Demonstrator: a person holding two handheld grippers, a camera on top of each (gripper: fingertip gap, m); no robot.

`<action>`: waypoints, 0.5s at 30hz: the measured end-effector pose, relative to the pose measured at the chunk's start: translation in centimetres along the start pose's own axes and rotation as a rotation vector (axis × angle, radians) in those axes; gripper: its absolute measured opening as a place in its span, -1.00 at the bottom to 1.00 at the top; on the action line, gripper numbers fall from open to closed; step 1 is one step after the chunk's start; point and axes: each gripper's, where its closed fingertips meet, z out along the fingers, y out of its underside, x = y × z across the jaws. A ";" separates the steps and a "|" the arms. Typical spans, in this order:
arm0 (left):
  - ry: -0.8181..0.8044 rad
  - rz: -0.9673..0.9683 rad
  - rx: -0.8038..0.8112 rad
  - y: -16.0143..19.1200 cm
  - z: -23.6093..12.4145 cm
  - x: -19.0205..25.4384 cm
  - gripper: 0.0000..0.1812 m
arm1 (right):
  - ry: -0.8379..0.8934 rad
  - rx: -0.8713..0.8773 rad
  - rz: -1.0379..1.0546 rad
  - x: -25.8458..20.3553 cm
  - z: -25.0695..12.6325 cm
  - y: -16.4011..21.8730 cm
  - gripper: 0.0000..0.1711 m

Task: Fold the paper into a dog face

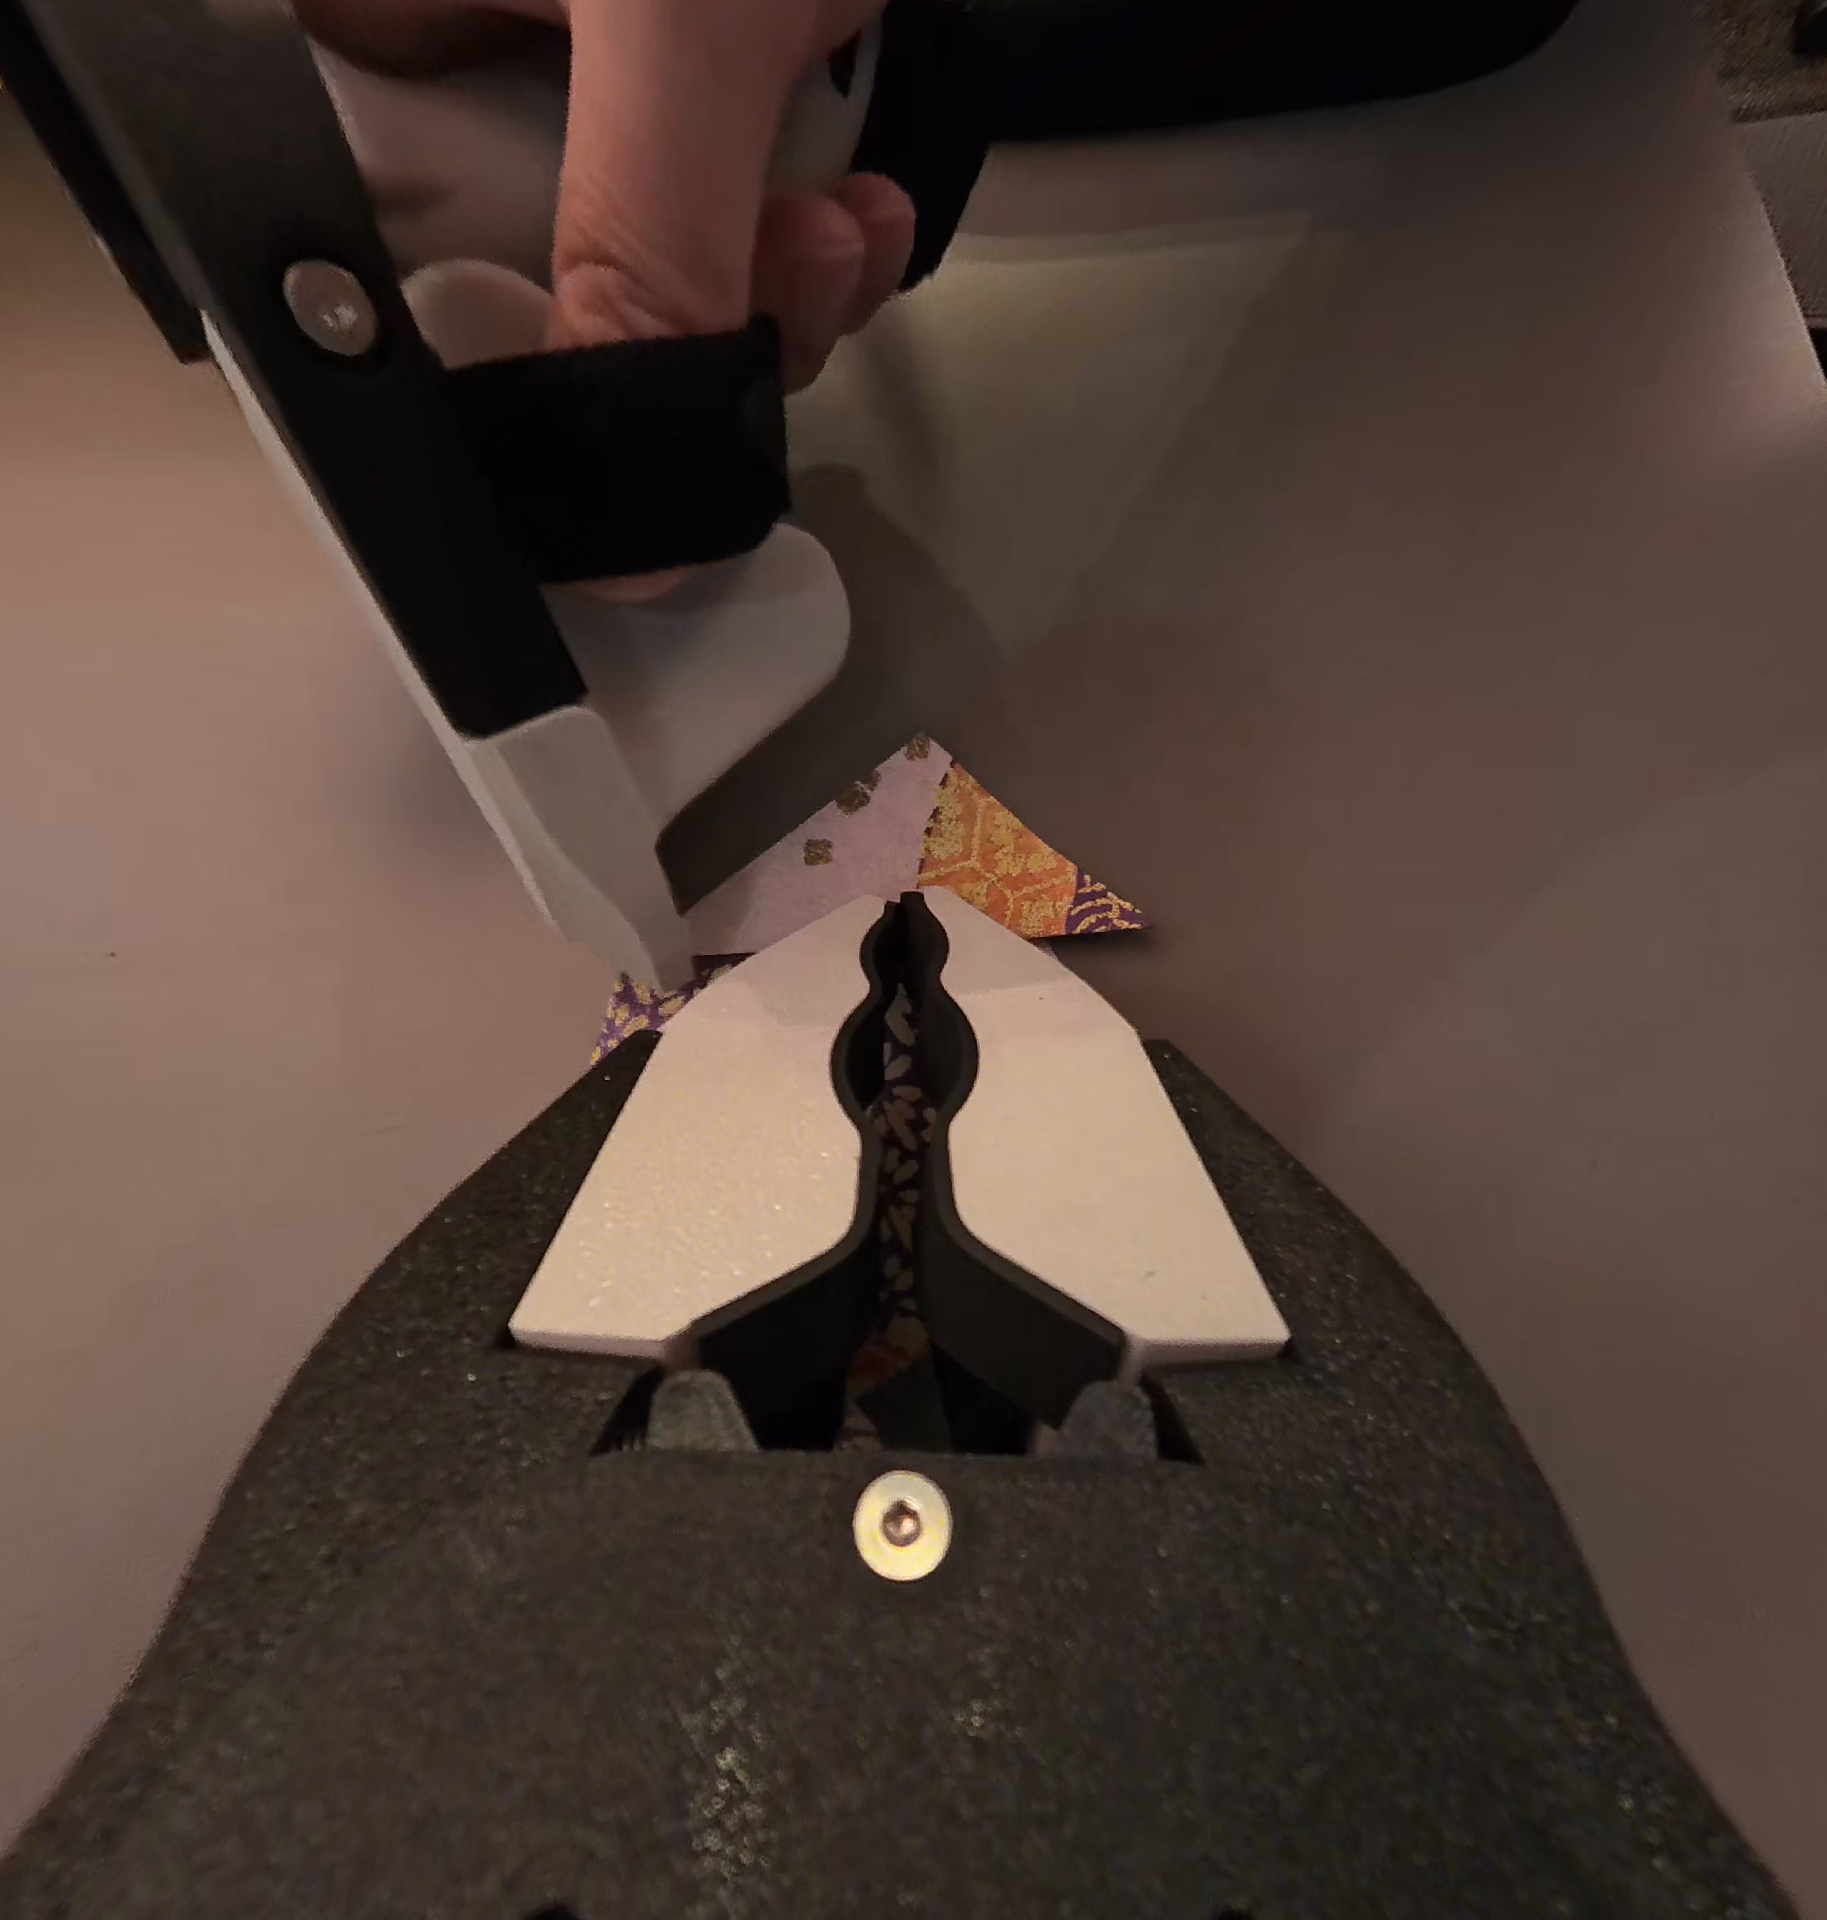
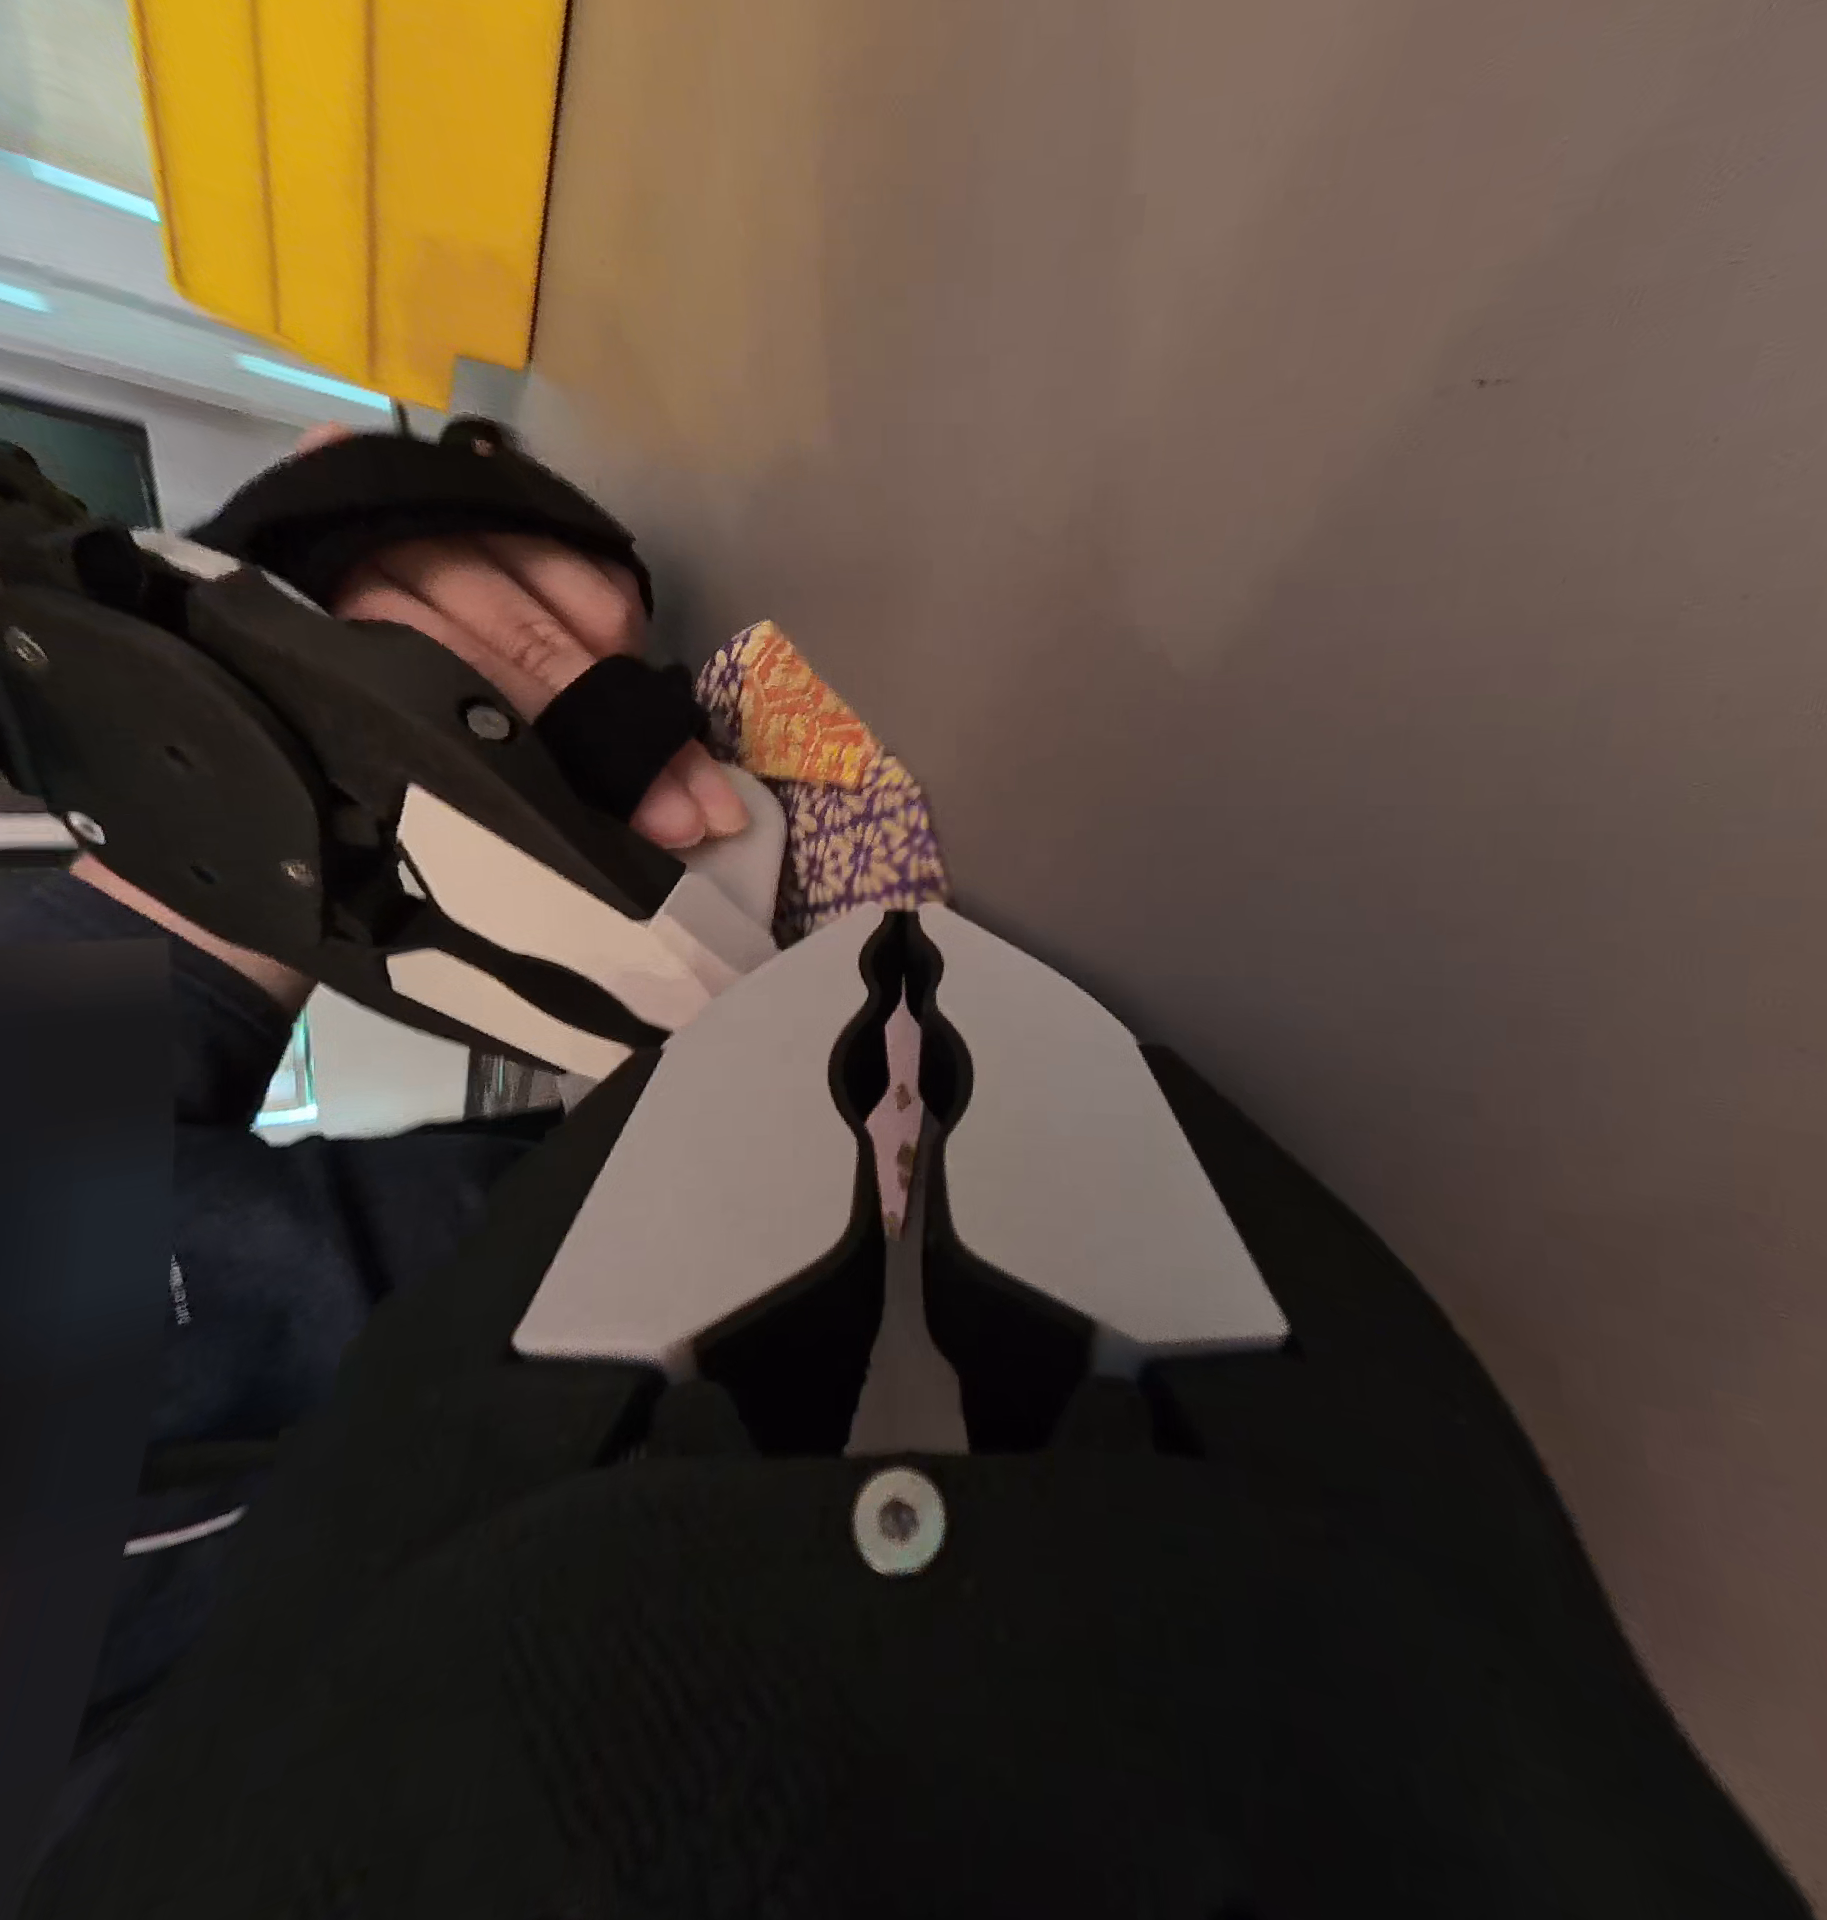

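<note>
The paper [image 1: 976, 847] is a folded origami sheet in lilac with gold flowers, orange and purple patterns, on the grey table. My left gripper [image 1: 904, 914] is shut on its near part; patterned paper shows in the gap between the fingers. My right gripper [image 1: 680, 904] comes in from the upper left, and its tips meet the paper's left side. In the right wrist view the right gripper [image 2: 904, 920] is shut on the paper [image 2: 836, 790], with a lilac strip between its fingers. The left gripper [image 2: 727, 961] meets the paper from the left. The paper's middle is hidden behind the fingers.
The grey table [image 1: 1408, 727] spreads all around the paper. A person's hand [image 1: 680, 208] holds the right gripper, and another hand [image 2: 535, 623] holds the left. A yellow panel [image 2: 348, 177] stands beyond the table edge. Grey furniture [image 1: 1813, 208] lies at the far right. The grippers' ends are close to 4 cm from one another. The yellow panel [image 2: 348, 177] is about 30 cm from both grippers' fingertips.
</note>
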 end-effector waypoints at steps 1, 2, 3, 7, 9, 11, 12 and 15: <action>0.001 0.001 0.001 0.0 0.0 0.0 -0.99 | 0.019 0.052 0.005 0.5 -0.3 -0.8 -0.99; 0.003 0.000 0.001 0.0 0.0 0.0 -0.99 | 0.059 0.102 -0.004 1.1 -0.8 -1.6 -0.99; 0.006 -0.006 0.001 0.0 0.0 0.1 -0.99 | 0.081 0.111 -0.020 1.4 -1.0 -1.9 -0.99; 0.005 -0.017 0.006 0.0 0.0 0.0 -0.99 | 0.085 0.132 -0.073 0.6 -1.3 -2.1 -0.99; 0.008 -0.021 0.011 0.0 0.0 0.1 -0.99 | 0.024 0.097 -0.072 -0.8 -1.2 -1.3 -0.99; 0.013 -0.025 0.011 0.0 0.0 0.1 -0.99 | 0.046 0.019 -0.080 -0.7 -0.5 0.0 -0.99; 0.014 -0.021 0.007 0.0 0.0 0.1 -0.99 | 0.069 -0.014 -0.082 -0.2 -0.1 0.4 -0.99; 0.010 -0.008 -0.006 0.0 0.0 0.1 -0.99 | 0.059 -0.020 -0.074 -0.1 0.2 0.3 -0.99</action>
